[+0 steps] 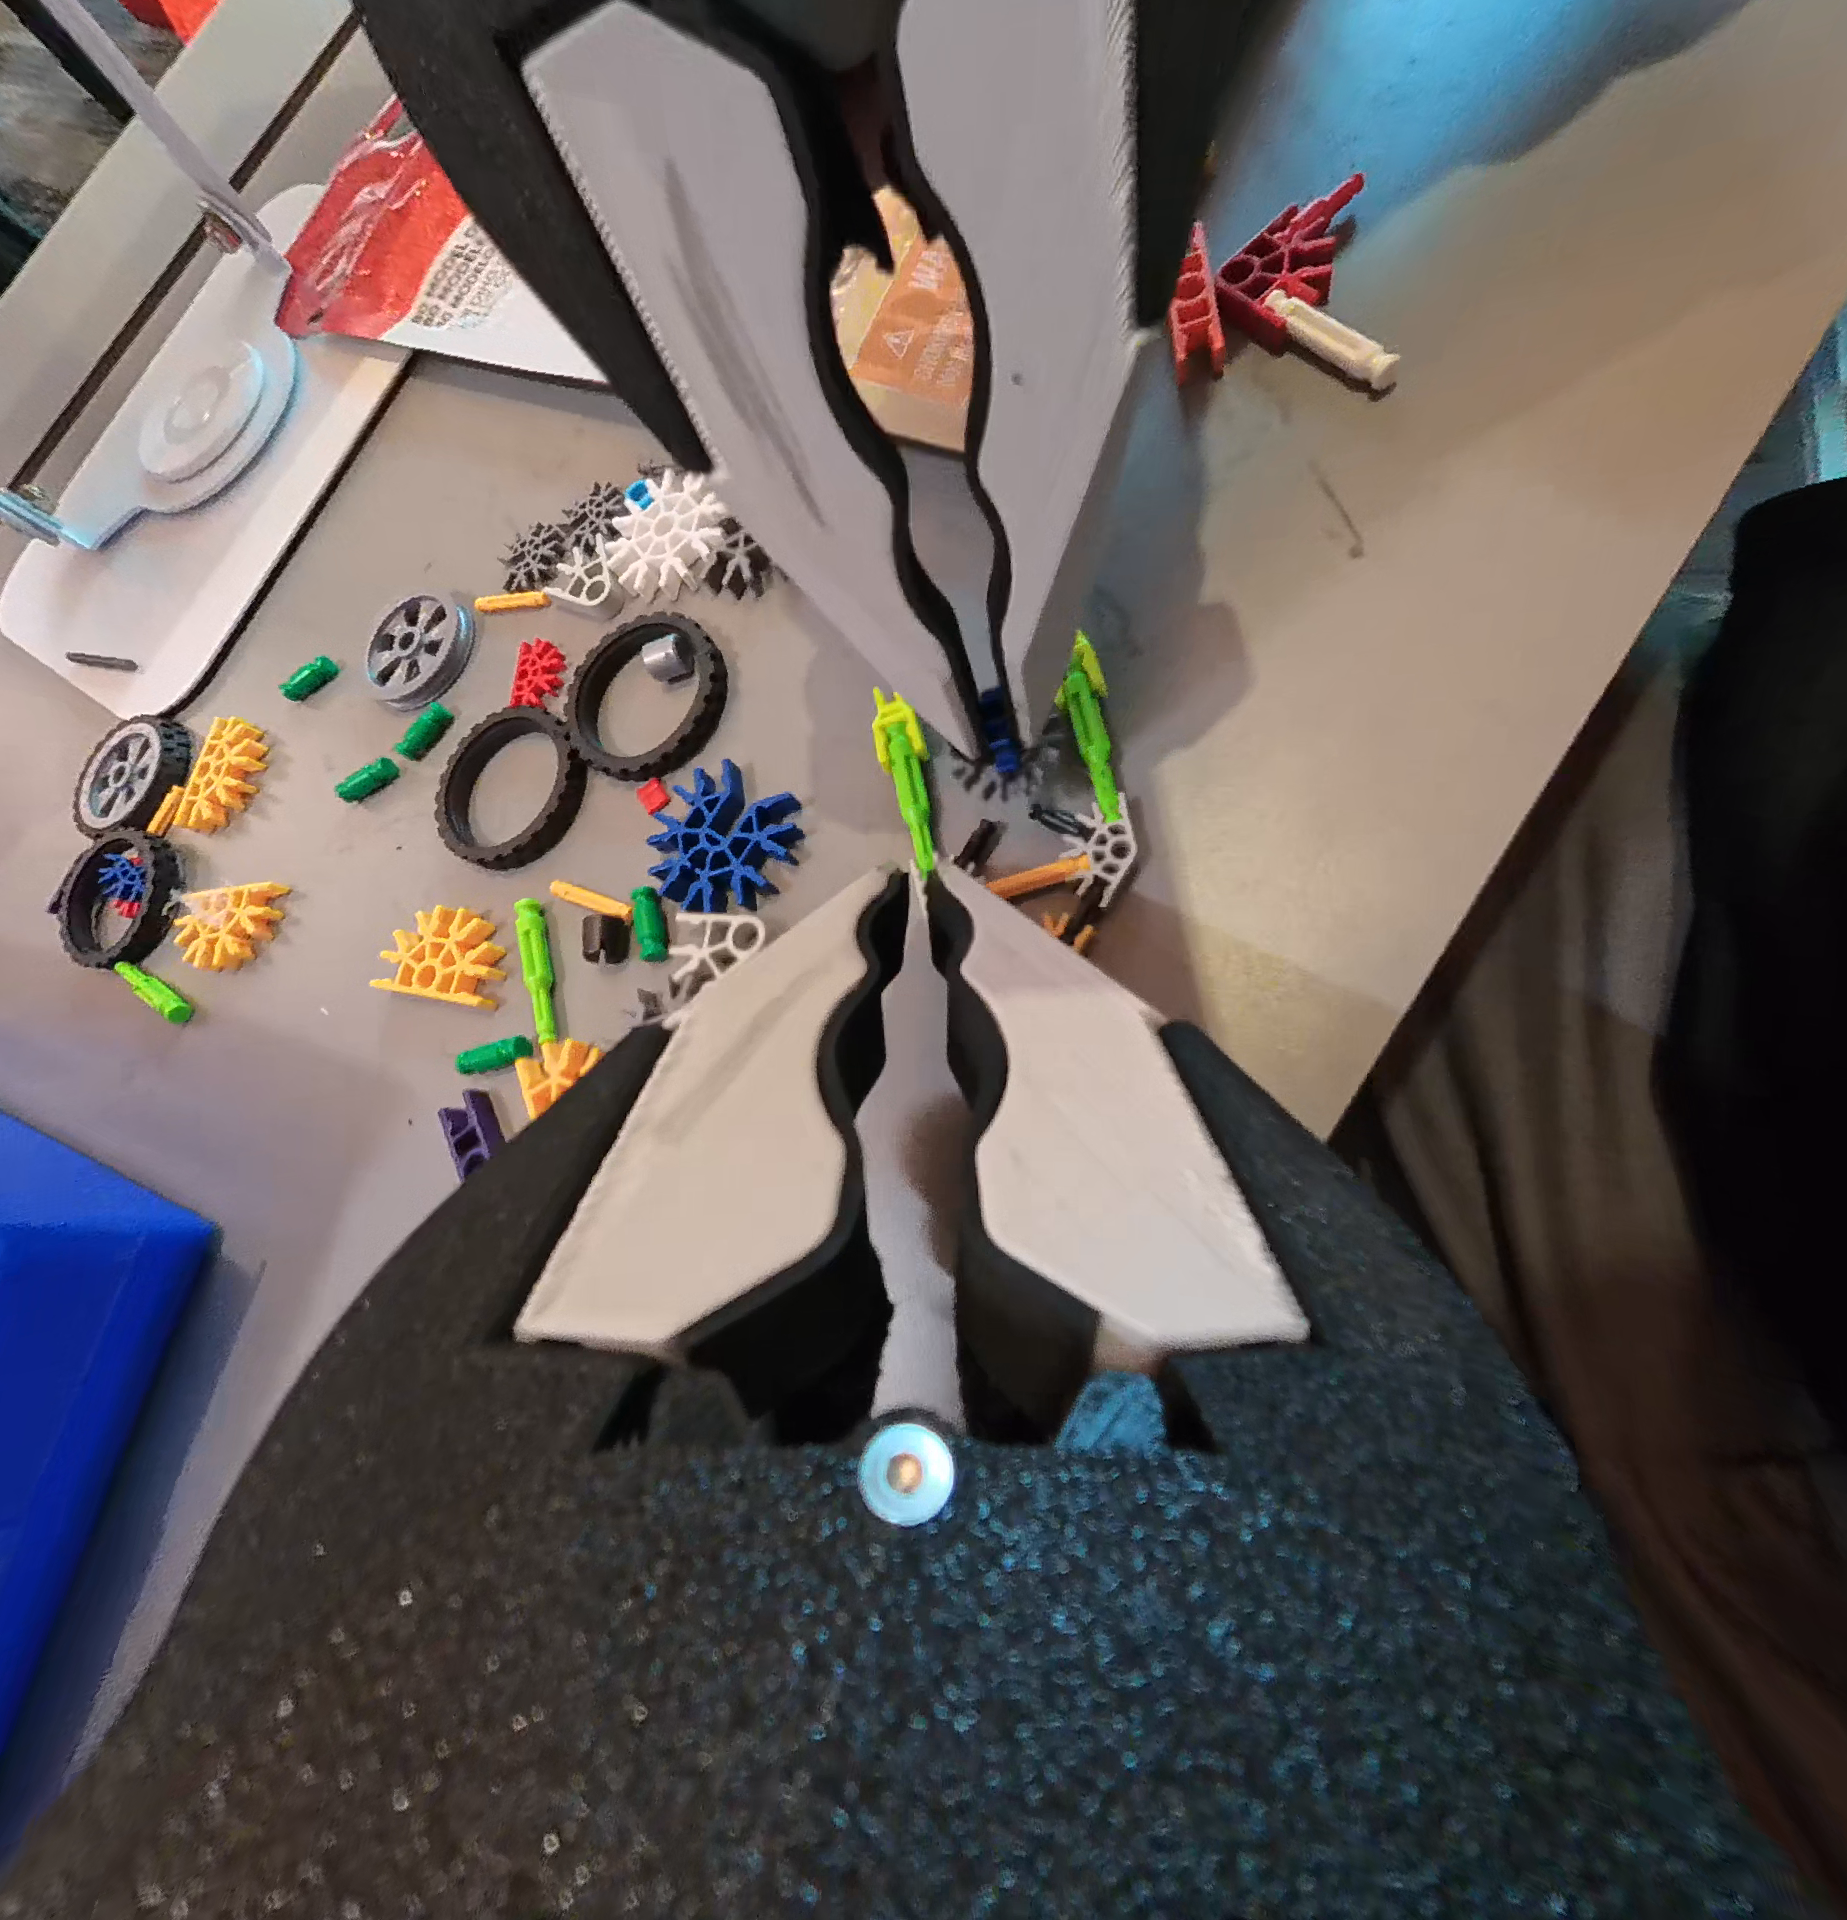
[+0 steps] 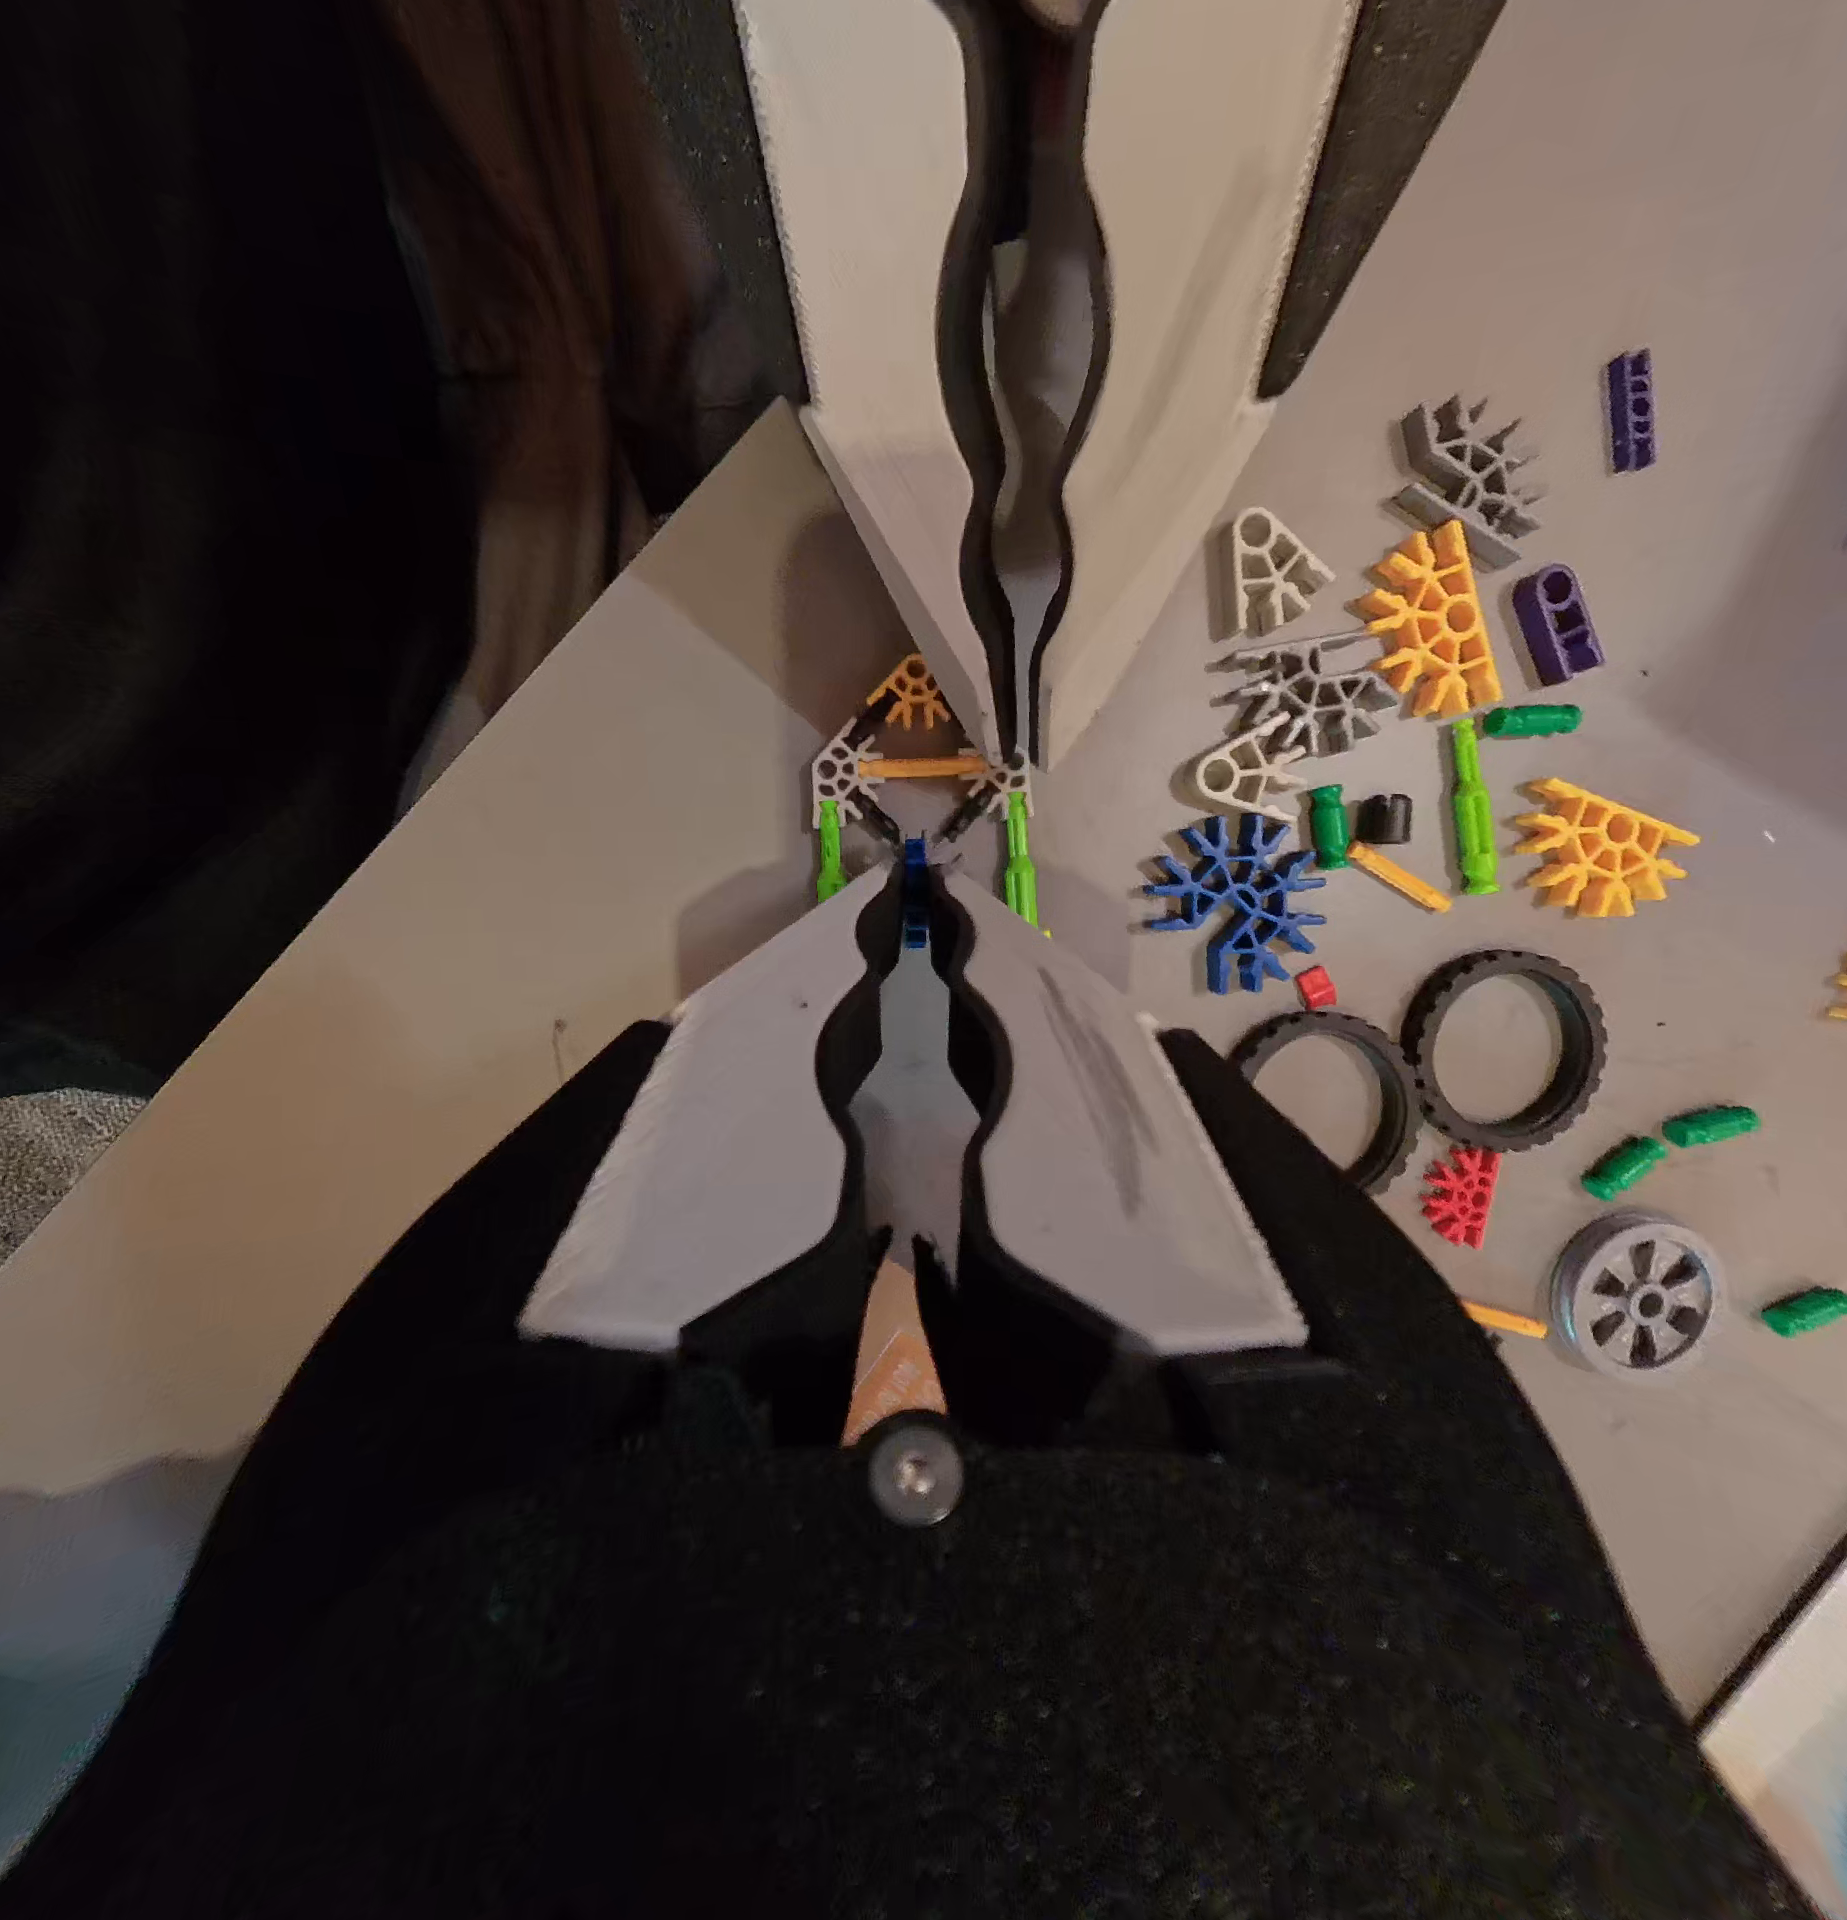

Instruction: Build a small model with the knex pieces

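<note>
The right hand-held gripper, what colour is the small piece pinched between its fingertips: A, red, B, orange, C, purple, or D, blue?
D: in the right wrist view the right hand-held gripper is closed on a small blue connector, which joins the black rods of the little assembly at the table edge.

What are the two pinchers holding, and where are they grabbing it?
Both grip one small toy frame: the left gripper pinches its grey corner connector, the right gripper its blue piece.
</note>
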`<state>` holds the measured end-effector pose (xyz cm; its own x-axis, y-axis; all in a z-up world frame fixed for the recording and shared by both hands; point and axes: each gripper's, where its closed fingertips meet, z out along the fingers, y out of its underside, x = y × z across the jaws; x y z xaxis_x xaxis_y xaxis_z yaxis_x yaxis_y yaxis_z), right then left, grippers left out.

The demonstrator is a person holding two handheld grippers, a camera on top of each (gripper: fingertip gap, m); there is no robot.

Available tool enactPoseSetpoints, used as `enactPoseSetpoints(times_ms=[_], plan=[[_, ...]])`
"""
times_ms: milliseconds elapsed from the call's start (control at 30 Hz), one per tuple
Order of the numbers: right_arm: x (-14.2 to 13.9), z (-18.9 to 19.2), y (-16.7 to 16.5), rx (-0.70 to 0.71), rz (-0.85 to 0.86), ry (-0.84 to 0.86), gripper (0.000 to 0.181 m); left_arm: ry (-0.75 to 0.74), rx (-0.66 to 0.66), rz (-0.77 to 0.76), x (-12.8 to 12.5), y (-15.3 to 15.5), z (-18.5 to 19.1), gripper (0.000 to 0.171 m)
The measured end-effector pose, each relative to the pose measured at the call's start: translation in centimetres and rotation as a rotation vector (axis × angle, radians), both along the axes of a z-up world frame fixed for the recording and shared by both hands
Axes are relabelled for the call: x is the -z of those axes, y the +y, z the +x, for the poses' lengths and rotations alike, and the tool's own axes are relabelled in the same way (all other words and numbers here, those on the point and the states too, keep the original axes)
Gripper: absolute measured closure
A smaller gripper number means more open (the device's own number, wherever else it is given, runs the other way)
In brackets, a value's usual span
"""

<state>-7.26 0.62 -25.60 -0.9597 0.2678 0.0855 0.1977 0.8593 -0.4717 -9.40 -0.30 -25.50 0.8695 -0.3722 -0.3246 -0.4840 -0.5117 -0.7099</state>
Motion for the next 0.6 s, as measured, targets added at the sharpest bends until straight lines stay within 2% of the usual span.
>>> enactPoseSetpoints(times_ms=[200,600], plan=[[0.22,-0.26,-0.48,-0.038,0.015,-0.011,0.179,0.008,0.014,-0.04,0.89,-0.68,0.3,0.17],[0.82,-0.38,-0.49,-0.051,0.04,-0.044,0.179,-0.001,0.03,-0.043,1.0,-0.74,0.49,0.171]])
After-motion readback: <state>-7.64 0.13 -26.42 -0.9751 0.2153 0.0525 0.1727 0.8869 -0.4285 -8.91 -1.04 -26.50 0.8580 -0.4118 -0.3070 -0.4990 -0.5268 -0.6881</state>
